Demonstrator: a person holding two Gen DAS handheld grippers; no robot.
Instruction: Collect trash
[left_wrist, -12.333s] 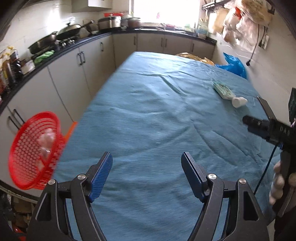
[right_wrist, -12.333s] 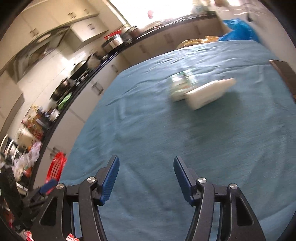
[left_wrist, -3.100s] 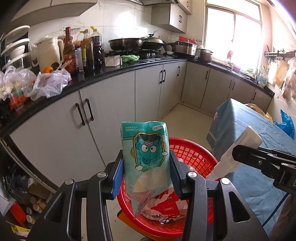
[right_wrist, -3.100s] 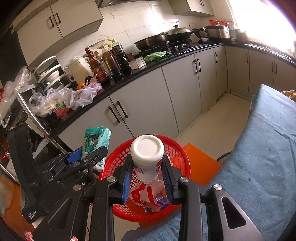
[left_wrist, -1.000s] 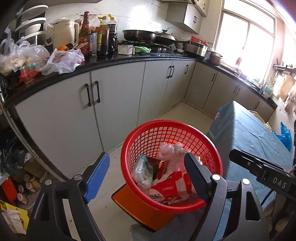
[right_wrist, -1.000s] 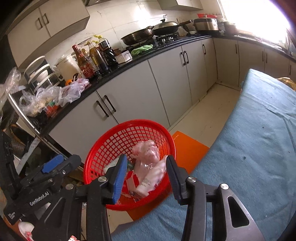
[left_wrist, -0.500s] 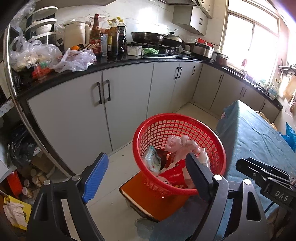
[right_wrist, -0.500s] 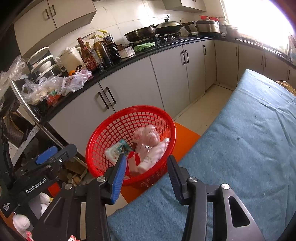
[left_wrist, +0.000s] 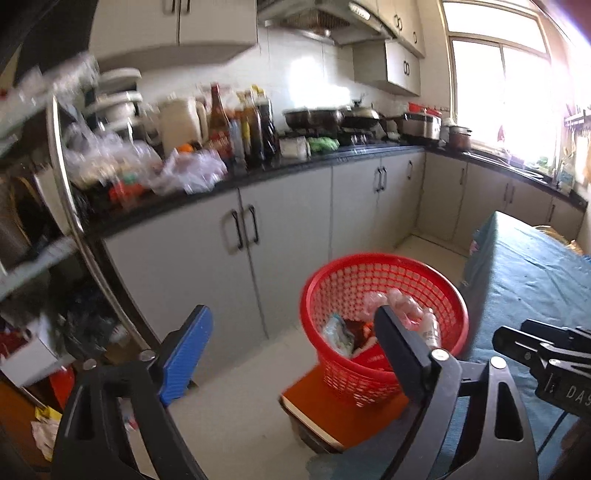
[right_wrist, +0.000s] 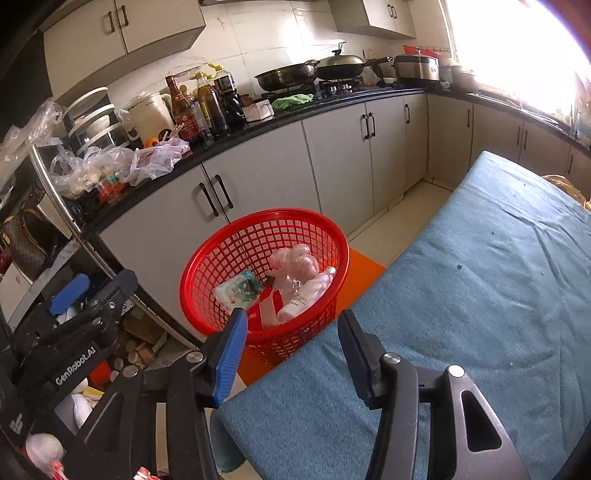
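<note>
A red mesh basket (right_wrist: 229, 254) stands on an orange stool beside the table and also shows in the left wrist view (left_wrist: 332, 280). In it lie a white bottle (right_wrist: 306, 291), a green cartoon packet (right_wrist: 240, 290), a pink plastic bag (right_wrist: 293, 260) and red wrappers. My right gripper (right_wrist: 290, 339) is open and empty, above the table's near corner, just short of the basket. My left gripper (left_wrist: 291, 341) is open and empty, held over the floor left of the basket. The left gripper also shows at the left of the right wrist view (right_wrist: 92, 288).
A table with a blue cloth (right_wrist: 480, 295) fills the right. Grey cabinets (right_wrist: 266, 177) under a black counter with bottles (right_wrist: 199, 103), bags and pans run along the far side. The orange stool (left_wrist: 332, 410) stands on the tiled floor. Clutter lies on shelves at the left.
Both grippers have pulled back and up from the basket. The left wrist view has swung left and upward, with blur. The trash stays in the basket.
</note>
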